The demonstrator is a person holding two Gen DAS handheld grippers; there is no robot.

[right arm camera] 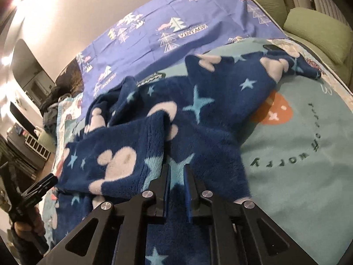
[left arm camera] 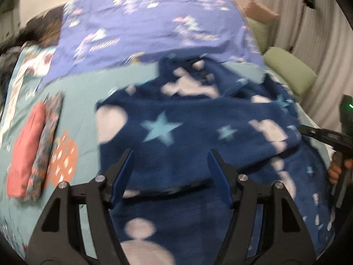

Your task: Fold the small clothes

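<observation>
Roughly mid-fold: right gripper pinches navy fleece garment at frame bottom; left gripper spread, empty, over it. Garment rumpled mid-frame, unfinished. Folded clothes stacked at left.

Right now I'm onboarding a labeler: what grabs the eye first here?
The navy fleece garment with stars and pale mouse heads sprawls mid-bed on a teal blanket. The right gripper pinches its near edge; the left gripper hangs open above it.
</observation>
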